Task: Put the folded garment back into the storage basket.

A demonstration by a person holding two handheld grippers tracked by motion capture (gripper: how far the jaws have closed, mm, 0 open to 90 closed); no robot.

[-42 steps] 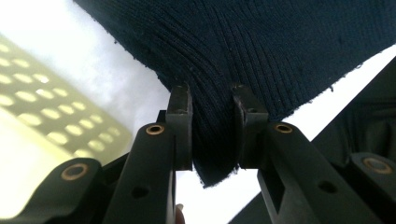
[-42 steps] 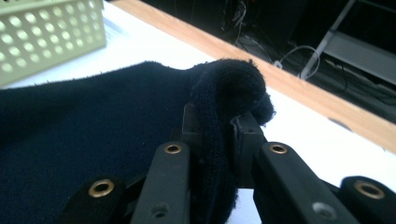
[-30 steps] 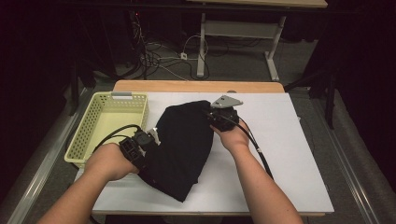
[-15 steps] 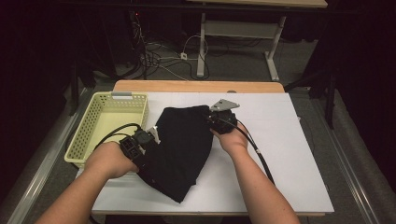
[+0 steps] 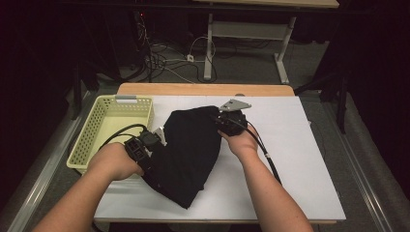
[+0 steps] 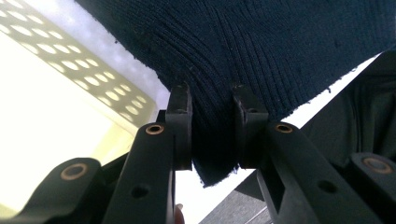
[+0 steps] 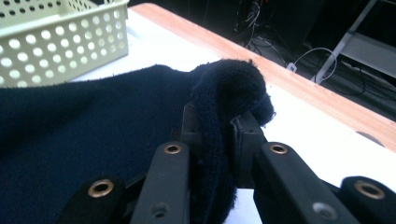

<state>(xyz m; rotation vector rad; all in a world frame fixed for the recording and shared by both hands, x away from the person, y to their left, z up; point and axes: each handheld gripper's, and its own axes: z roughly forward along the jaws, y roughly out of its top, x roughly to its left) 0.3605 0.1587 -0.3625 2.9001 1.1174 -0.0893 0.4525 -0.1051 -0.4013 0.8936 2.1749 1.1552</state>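
A dark navy knitted garment (image 5: 188, 154) lies folded on the white table top (image 5: 300, 159). My left gripper (image 5: 153, 145) pinches its left edge; in the left gripper view the ribbed cloth (image 6: 261, 51) runs down between the two pads (image 6: 181, 121) of that gripper (image 6: 212, 123). My right gripper (image 5: 223, 121) holds the far right corner of the cloth; in the right gripper view a bunched fold (image 7: 229, 88) bulges over the jaws of the gripper (image 7: 215, 133), which is shut on it.
A pale yellow perforated basket (image 5: 94, 140) stands at the table's left, close to my left hand. A wooden strip (image 5: 203, 89) edges the far side of the table. Cables and a table frame (image 5: 241, 34) lie on the floor beyond.
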